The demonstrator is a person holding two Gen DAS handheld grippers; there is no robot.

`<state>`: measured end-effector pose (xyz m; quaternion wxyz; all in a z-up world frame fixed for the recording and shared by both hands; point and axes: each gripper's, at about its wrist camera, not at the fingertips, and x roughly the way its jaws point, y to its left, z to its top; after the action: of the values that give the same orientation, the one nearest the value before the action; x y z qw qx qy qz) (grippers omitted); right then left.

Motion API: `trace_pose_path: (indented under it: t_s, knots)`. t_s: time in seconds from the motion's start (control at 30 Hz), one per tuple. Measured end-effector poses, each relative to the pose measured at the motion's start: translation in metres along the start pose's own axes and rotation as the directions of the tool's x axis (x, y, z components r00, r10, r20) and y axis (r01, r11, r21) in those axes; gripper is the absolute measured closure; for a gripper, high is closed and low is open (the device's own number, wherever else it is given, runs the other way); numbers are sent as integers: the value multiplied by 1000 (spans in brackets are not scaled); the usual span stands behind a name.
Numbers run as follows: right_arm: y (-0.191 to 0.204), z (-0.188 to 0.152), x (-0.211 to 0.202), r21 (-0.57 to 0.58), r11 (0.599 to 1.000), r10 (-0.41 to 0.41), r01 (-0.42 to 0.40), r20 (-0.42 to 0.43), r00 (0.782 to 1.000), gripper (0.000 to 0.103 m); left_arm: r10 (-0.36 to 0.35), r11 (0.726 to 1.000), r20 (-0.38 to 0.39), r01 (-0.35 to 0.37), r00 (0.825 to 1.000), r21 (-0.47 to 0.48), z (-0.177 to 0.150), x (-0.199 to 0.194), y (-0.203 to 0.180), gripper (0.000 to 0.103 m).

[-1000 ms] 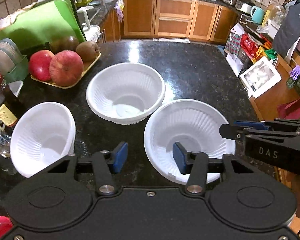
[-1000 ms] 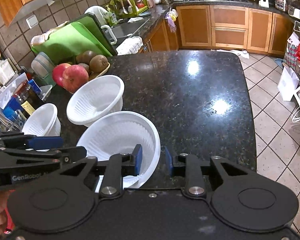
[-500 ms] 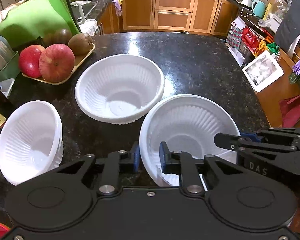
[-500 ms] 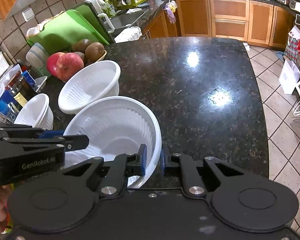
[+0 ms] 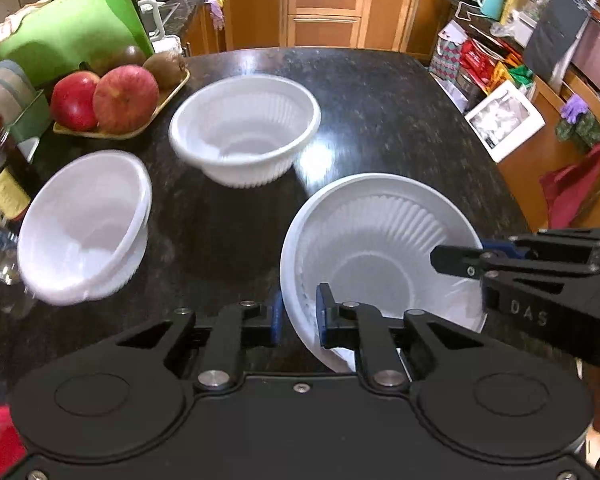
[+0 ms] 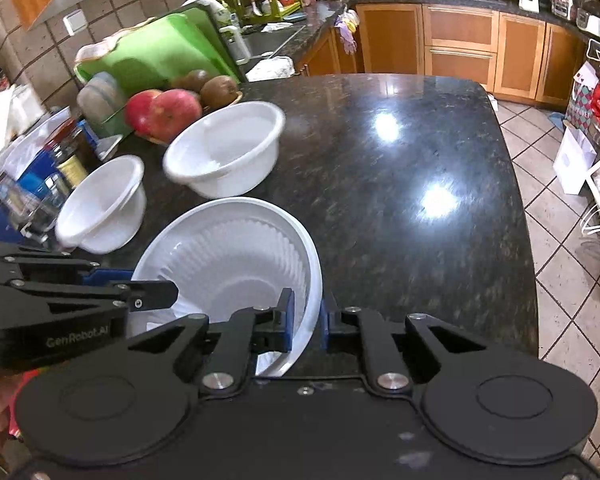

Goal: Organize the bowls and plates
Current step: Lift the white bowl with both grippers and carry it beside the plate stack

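Both grippers are clamped on opposite rims of the nearest wide white ribbed plastic bowl (image 5: 374, 240): left gripper (image 5: 298, 314) on its left rim, right gripper (image 6: 306, 318) on its right. Beyond, over dark granite counter (image 6: 400, 168), sit two more white bowls (image 5: 244, 136), possibly stacking targets.
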<state>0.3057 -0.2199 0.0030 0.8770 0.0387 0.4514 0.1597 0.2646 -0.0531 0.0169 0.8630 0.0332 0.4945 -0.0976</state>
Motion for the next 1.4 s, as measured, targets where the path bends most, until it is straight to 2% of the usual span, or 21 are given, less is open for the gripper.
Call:
trace_pose_path:
  t_s: [0.47,0.63,0.83,1.0,1.4]
  knots:
    - [67,-80,-47,57,998,35,-31,-73,997,88,-109,993,-53,112,993,48,-80,-58,35,81]
    - [85,-101,-59,77,997,15,-8,-84,996,88,-135,987,-65,140,989,84,-97,-68,37,81]
    - [88,-117,-68,122,992,-14,25,-88,996,88,-172,978,-77,180,982,106,-107,-72,35,81]
    - [91,-128,-73,140,989,-32,43,-80,996,88,-167,976,-61,173,984,128,-113,-73,31,81]
    - [90,-133,-79,159,986,-48,55,-47,998,88,-131,984,-49,136,990,113,-119,-68,29,81]
